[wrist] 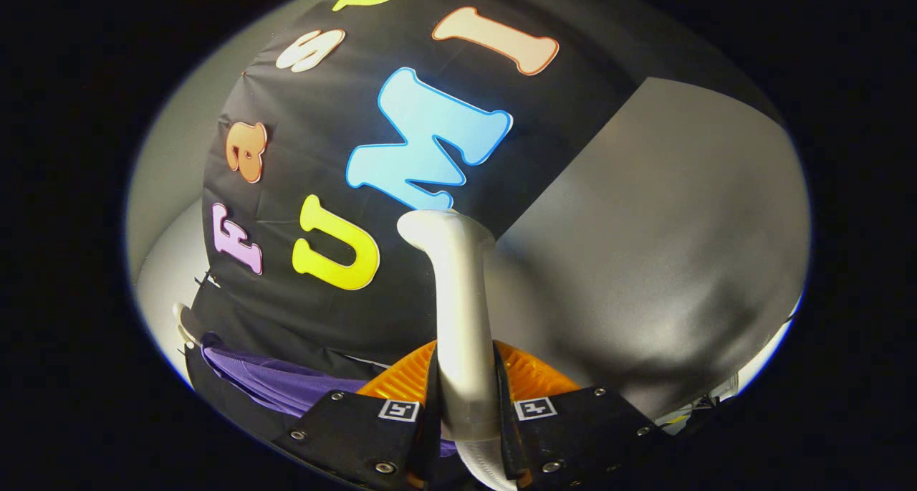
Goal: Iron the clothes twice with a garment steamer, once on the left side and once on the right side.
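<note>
My gripper is shut on the garment steamer, whose pale silver-white handle rises between my two fingers and curves over at its top. An orange ribbed part of the steamer spreads out behind the handle, just beyond the fingers. The purple garment hangs low to the left of my fingers, partly hidden behind them, next to a white hanger end.
The booth's black cloth wall stands close ahead. A smooth grey panel lies beyond the steamer to the right. A pale wall or surface runs along the left.
</note>
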The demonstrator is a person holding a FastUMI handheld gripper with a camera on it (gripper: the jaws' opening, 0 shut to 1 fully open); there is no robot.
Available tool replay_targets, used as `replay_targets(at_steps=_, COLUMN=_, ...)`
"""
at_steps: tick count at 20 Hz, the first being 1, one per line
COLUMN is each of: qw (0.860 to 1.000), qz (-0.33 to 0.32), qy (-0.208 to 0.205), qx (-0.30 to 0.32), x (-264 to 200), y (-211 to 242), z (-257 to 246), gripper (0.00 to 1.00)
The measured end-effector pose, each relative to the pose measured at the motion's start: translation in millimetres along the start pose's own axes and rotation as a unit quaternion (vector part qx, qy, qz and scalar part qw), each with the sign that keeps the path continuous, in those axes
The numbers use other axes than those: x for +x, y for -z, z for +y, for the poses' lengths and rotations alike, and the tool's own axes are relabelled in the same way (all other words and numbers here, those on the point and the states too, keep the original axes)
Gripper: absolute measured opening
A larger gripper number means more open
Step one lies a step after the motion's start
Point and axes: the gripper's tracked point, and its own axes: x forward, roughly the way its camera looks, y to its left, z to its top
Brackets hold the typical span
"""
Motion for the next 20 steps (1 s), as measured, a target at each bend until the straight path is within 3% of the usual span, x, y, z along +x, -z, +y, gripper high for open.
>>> replay_targets(at_steps=6, qw=0.997, qz=-0.072, qy=0.005, qx=-0.017, x=-76, y=63, z=49, gripper=0.34)
replay_targets(at_steps=11, qw=0.987, qz=-0.146, qy=0.018, qx=-0.063, x=-132, y=122, z=91, gripper=0.33)
replay_targets(at_steps=15, qw=0.969, qz=-0.208, qy=0.022, qx=-0.130, x=-161, y=148, z=130, gripper=0.33)
replay_targets(at_steps=20, qw=0.932, qz=-0.271, qy=0.019, qx=-0.238, x=-175, y=171, z=187, gripper=0.33)
